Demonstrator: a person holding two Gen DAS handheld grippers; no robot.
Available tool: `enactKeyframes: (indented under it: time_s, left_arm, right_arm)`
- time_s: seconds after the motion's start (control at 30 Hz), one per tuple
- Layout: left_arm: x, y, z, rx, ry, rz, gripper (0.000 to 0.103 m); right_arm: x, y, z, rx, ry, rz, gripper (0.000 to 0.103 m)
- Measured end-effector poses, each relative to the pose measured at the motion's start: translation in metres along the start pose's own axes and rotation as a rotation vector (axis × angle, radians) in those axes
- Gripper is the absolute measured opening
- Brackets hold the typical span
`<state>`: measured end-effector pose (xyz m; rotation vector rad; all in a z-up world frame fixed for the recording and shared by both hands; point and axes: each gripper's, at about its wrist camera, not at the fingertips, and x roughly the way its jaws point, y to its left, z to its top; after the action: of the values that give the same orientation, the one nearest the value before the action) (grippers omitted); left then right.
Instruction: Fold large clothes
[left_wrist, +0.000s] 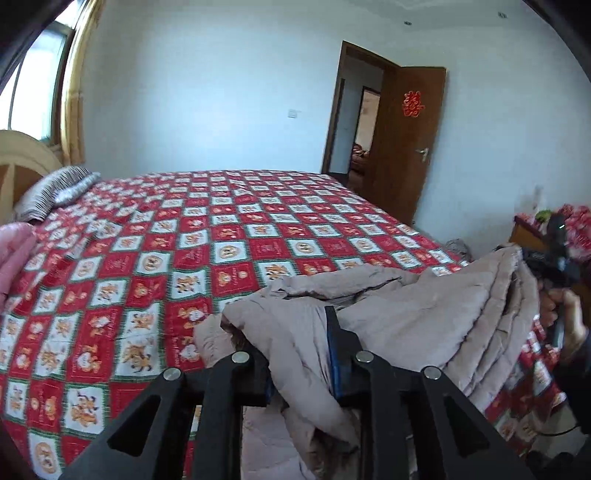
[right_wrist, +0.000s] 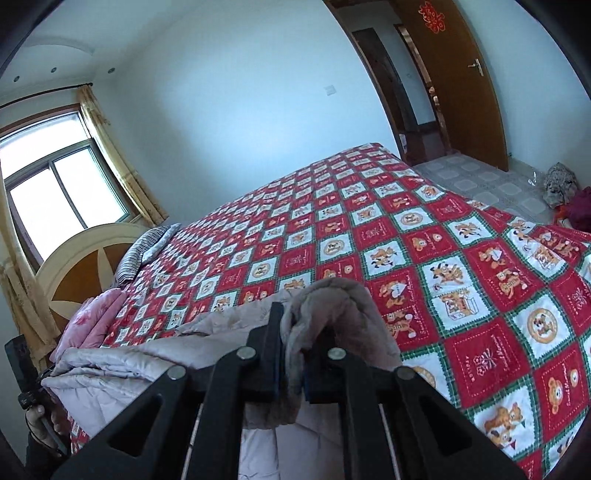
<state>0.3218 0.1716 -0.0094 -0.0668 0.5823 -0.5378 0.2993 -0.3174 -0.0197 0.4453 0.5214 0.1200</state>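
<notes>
A large beige quilted garment (left_wrist: 424, 306) hangs bunched between my two grippers above the near edge of the bed. In the left wrist view my left gripper (left_wrist: 295, 332) has its jaws partly apart, and a thick fold fills the gap and drapes over the left finger. In the right wrist view my right gripper (right_wrist: 295, 317) is shut on another bunched edge of the garment (right_wrist: 332, 306), which curls over its right finger. The right gripper (left_wrist: 554, 258) and its hand also show at the far right of the left wrist view. The rest of the garment sags below both.
The red and white checked bedspread (left_wrist: 184, 240) covers the bed (right_wrist: 443, 258). A folded pink quilt (right_wrist: 96, 317) and a striped pillow (right_wrist: 147, 247) lie by the headboard (right_wrist: 81, 266). An open wooden door (left_wrist: 406, 140) stands beyond the bed. Bundles (right_wrist: 561, 184) sit on the floor.
</notes>
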Motion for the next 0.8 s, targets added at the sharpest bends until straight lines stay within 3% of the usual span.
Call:
enactKeyframes:
  time_s: [0.07,0.23,0.27,0.3,0.33,0.37,0.43,0.5,0.6,0.8]
  left_arm:
    - [-0.002,0.016,0.003,-0.032,0.014,-0.11,0.034]
    - [-0.007,0.039,0.003,-0.032,0.018,-0.116,0.034]
    - [-0.007,0.041,0.004,-0.039,0.011,-0.095,0.042]
    - [-0.008,0.043,0.004,-0.035,-0.023,-0.014,0.054]
    - [-0.008,0.044,0.004,-0.029,-0.064,0.098,0.092]
    - [-0.006,0.043,0.002,-0.026,-0.105,0.167,0.102]
    - [0.011,0.045,0.001,-0.019,-0.086,0.163,0.102]
    - [0.038,0.035,0.0,0.033,-0.033,0.245,0.102]
    - [0.069,0.013,-0.007,0.103,0.004,0.257,0.102]
    - [0.109,-0.044,-0.019,0.193,-0.013,0.263,0.102]
  right_arm:
    - [0.012,-0.008,0.005,0.009,0.017,-0.012,0.01]
    - [0.054,-0.017,0.01,0.016,0.073,-0.051,0.01]
    - [0.064,-0.017,0.009,0.021,0.081,-0.059,0.01]
    - [0.073,-0.017,0.009,0.025,0.088,-0.073,0.01]
    - [0.083,-0.018,0.008,0.028,0.093,-0.087,0.01]
    - [0.092,-0.018,0.007,0.03,0.1,-0.095,0.01]
    - [0.11,-0.017,0.002,0.04,0.127,-0.1,0.01]
    - [0.124,-0.01,-0.002,0.007,0.135,-0.126,0.01]
    - [0.137,-0.005,-0.005,-0.024,0.135,-0.164,0.01]
    - [0.158,-0.011,0.004,-0.002,0.123,-0.233,0.01]
